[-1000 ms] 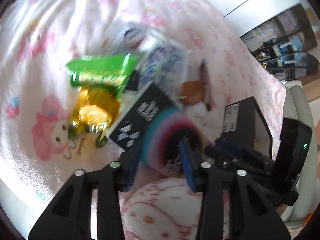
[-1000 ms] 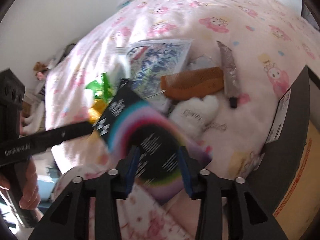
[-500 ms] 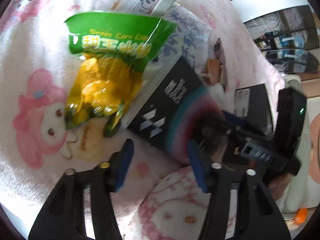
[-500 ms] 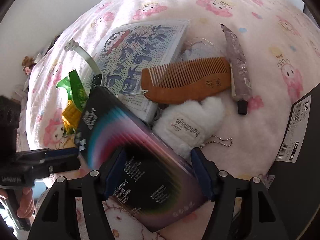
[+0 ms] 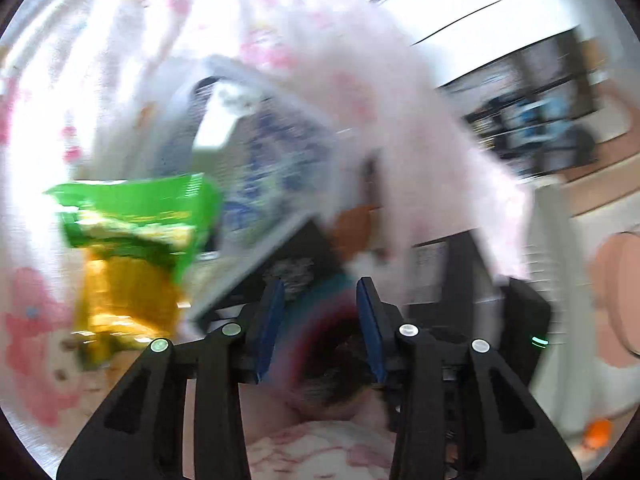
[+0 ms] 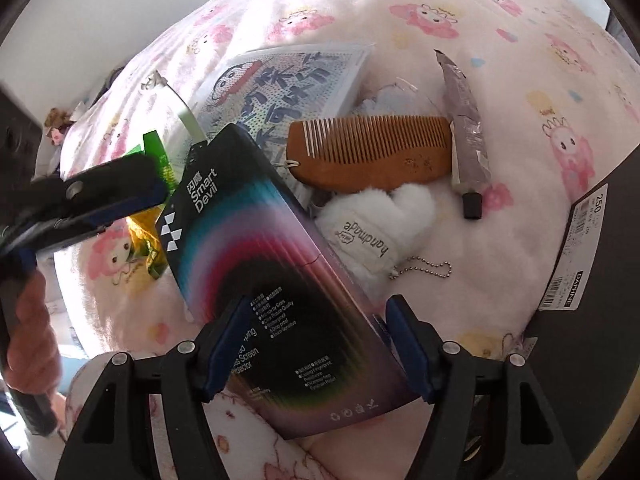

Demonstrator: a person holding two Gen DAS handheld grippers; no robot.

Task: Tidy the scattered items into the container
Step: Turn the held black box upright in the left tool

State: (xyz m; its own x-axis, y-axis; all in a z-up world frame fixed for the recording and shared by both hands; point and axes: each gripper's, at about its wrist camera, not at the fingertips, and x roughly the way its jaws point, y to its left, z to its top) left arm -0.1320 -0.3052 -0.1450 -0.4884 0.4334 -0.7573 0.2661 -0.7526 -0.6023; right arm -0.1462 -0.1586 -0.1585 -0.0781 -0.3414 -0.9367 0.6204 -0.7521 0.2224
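Count on the blanket (image 6: 500,20): 1 box (image 6: 256,256), 1 comb (image 6: 372,152), 1 mitten (image 6: 380,228), 1 tube (image 6: 466,132), 1 snack bag (image 5: 132,240), 1 pouch (image 6: 288,84). Container (image 6: 600,280): 1, right edge.

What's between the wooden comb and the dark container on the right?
In the right wrist view, a silver tube lies between the wooden comb and the dark container, on bare blanket.

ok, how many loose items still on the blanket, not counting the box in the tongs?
6: comb, fluffy keychain, tube, patterned pouch, snack bag, white strap. More may be hidden under the box.
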